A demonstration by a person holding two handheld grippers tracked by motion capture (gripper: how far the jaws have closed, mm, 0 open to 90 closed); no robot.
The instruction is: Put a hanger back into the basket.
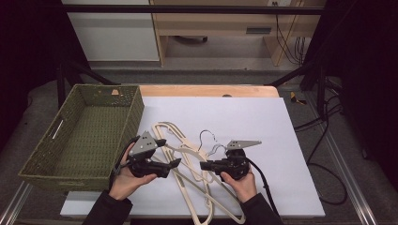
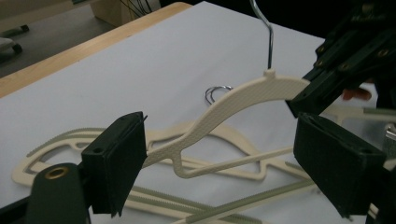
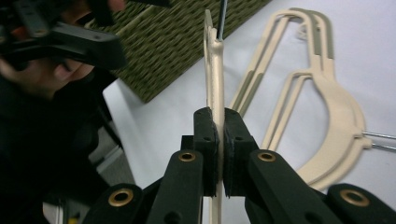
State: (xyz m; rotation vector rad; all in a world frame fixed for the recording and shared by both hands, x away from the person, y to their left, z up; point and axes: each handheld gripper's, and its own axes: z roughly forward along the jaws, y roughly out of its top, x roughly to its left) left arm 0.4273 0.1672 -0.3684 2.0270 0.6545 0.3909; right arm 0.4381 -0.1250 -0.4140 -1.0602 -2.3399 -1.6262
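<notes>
Clamping one cream hanger, right claw; left claw apart; two hangers flat.

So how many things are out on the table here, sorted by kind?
Hangers: 3 (one held up, two lying stacked)
Basket: 1
Grippers: 2 (left gripper, right gripper)
White sheet: 1
Total: 7
</notes>
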